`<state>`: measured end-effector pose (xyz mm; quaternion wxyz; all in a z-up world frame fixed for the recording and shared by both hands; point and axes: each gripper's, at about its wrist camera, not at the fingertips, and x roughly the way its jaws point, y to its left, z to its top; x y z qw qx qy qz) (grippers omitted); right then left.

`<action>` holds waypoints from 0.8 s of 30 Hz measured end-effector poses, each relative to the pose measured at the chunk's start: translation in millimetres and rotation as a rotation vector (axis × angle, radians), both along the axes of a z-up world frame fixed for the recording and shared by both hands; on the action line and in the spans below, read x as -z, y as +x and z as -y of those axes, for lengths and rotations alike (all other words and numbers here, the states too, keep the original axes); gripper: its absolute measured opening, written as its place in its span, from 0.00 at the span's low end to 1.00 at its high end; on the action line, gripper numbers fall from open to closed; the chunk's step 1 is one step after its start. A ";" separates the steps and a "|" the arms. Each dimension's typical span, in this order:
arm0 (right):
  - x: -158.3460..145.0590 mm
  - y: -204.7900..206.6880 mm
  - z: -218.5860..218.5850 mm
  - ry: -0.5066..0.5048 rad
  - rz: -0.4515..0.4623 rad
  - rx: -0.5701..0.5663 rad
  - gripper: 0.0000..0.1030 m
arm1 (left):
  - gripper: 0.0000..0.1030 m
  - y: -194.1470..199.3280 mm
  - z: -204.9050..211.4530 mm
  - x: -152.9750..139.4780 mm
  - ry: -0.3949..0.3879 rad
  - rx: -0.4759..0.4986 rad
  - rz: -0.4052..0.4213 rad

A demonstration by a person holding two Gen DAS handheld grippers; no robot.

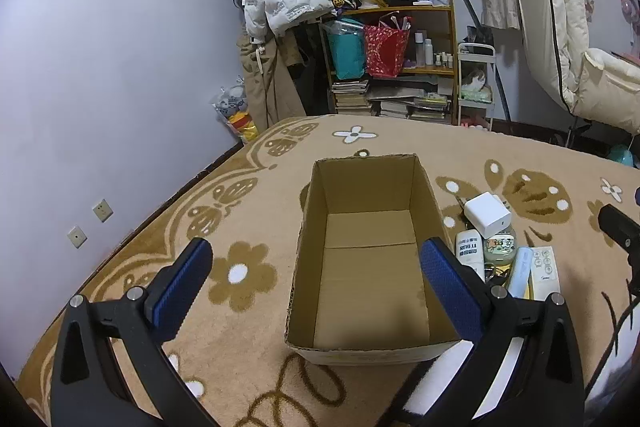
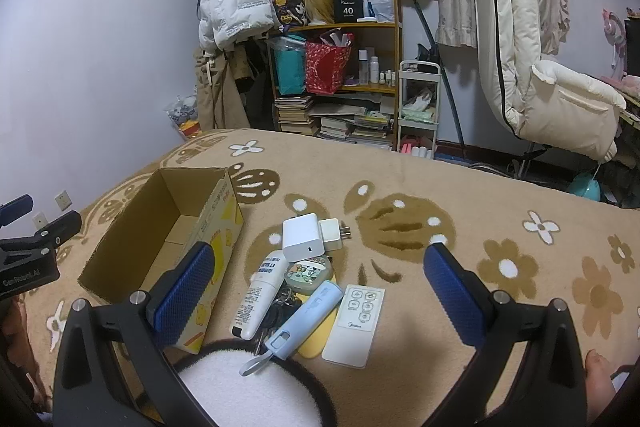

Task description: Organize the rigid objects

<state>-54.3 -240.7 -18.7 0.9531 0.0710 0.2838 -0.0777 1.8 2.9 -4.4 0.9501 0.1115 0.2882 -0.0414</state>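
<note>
Right gripper [image 2: 320, 287]: jaws spread, empty, over pile: remote [image 2: 354, 325], tube [image 2: 260, 293], charger [image 2: 303, 236]. Left gripper [image 1: 316, 287]: spread, empty, above box [image 1: 368, 347]. Advice: take outlying remote first, grip across width.

Both tools share one build. The left tongs [image 1: 316, 271] have matte black triangular arms at the lower corners of the frame, each with two round silver screws, ending in blue pads [image 1: 450, 287] with a fine grid texture. The right tongs [image 2: 320, 279] look identical; faint pale lettering marks a black body at the left edge of the right view.
</note>
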 end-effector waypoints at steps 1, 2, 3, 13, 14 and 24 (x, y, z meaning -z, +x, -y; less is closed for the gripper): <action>-0.1 0.4 -0.5 0.001 -0.001 0.002 1.00 | 1.00 -0.2 0.5 0.1 0.004 -0.001 0.000; -0.2 0.4 -0.8 0.001 -0.001 0.000 1.00 | 1.00 -0.3 1.5 0.0 0.007 -0.002 0.000; -0.3 0.4 -0.8 0.002 -0.001 -0.001 1.00 | 1.00 -0.4 0.8 -0.4 0.007 -0.001 -0.001; -0.6 1.0 -3.7 -0.004 -0.001 0.002 1.00 | 1.00 -1.9 4.7 -0.3 0.023 0.005 0.010; -0.6 1.0 -3.9 -0.005 -0.002 0.002 1.00 | 1.00 -1.9 5.1 0.2 0.026 0.005 0.010; -0.5 1.1 -2.4 -0.006 -0.004 0.000 1.00 | 1.00 -1.4 5.2 1.6 0.030 0.008 -0.001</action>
